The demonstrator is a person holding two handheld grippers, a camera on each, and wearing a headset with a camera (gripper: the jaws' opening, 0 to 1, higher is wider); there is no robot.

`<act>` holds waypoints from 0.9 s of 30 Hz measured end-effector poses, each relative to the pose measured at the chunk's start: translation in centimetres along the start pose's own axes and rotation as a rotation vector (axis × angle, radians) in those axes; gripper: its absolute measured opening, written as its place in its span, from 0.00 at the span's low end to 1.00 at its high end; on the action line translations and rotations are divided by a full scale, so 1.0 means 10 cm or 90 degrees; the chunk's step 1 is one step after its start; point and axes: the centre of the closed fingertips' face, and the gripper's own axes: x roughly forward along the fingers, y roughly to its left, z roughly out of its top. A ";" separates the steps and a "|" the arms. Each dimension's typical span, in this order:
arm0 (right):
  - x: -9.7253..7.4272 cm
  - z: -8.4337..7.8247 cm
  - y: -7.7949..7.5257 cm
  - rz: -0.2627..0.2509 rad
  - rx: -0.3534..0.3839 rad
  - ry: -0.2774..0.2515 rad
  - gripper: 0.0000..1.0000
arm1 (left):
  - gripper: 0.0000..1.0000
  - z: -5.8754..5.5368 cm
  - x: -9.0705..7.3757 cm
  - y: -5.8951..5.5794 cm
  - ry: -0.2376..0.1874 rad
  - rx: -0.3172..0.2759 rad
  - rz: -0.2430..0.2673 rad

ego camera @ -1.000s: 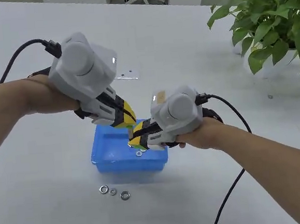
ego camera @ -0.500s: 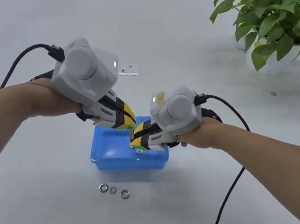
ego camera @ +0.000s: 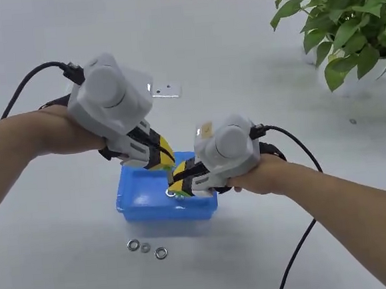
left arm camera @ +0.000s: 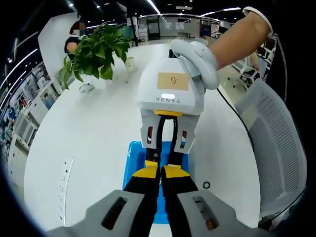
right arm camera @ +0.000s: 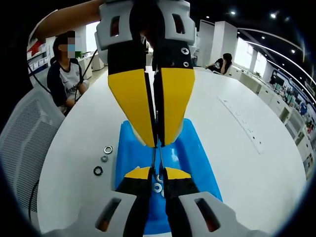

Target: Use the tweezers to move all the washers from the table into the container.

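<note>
**Together over the container: both grippers meet at the tweezers**

One washer shows in the narrow gap between the right gripper's jaws, with the blue container under it. In the head view the same washer sits at that gripper's tips, inside the container's outline. Whether it rests on the floor of the container or hangs just above it is hard to tell.

Three more washers lie in a short row on the white table, just outside the container's near wall and apart from both grippers.

The tweezers appear as thin metal prongs. They come out from between the left gripper's yellow pads, which are pressed together on them, and run down into the right gripper's gap. The right gripper's jaws stand close together, but the prongs are too fine to show whether those jaws actually pinch them.

The two grippers point at each other nose to nose above the container, the left one higher and tilted down, the right one lower. A hand holds each, and a black cable trails from the right one.

A potted plant stands at the table's far right corner.
</note>
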 end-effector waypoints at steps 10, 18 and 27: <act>-0.03 0.04 0.01 -0.005 -0.007 -0.002 0.11 | 0.05 0.04 -0.04 -0.03 -0.001 0.002 0.002; -0.09 0.11 0.05 -0.011 -0.015 -0.009 0.11 | 0.05 0.08 -0.11 -0.07 0.000 0.007 0.003; -0.20 0.19 0.09 -0.028 -0.020 -0.018 0.11 | 0.05 0.17 -0.20 -0.13 -0.001 0.017 0.006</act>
